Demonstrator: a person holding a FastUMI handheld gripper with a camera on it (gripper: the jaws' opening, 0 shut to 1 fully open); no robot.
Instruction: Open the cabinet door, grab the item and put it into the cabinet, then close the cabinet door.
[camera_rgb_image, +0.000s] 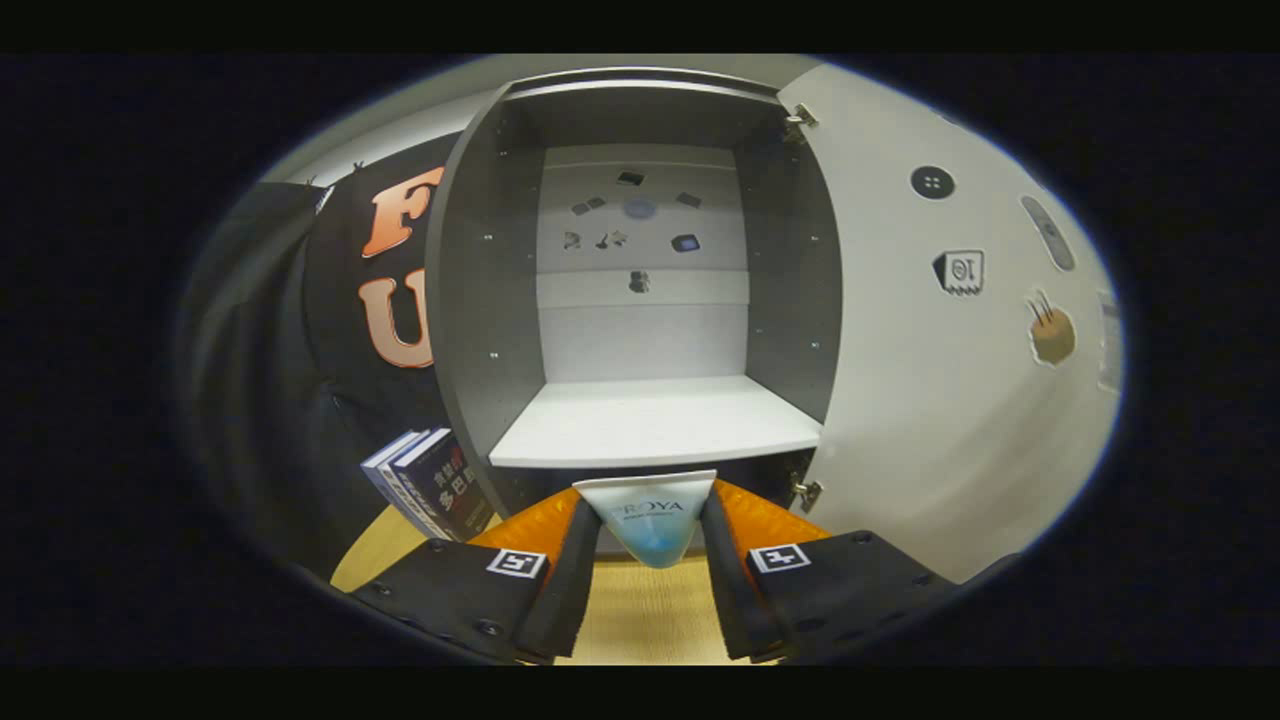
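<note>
Tongs (650, 540), seen from the camera riding on them. Both fingers (560, 570) reach forward and converge toward their tips, leaving a narrow gap. Each inner pad presses against one side of a small tube (650, 522), which is clamped between them with its flat end foremost. The tongs are raised clear of the surface (640, 620) below, held roughly level.

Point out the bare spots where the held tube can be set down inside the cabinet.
The white shelf is bare from side wall to side wall, straight beyond the gripper, which is shut on the tube. The open door leaves the front free. The crowded spot is outside, left of the cabinet, where books lean.
</note>
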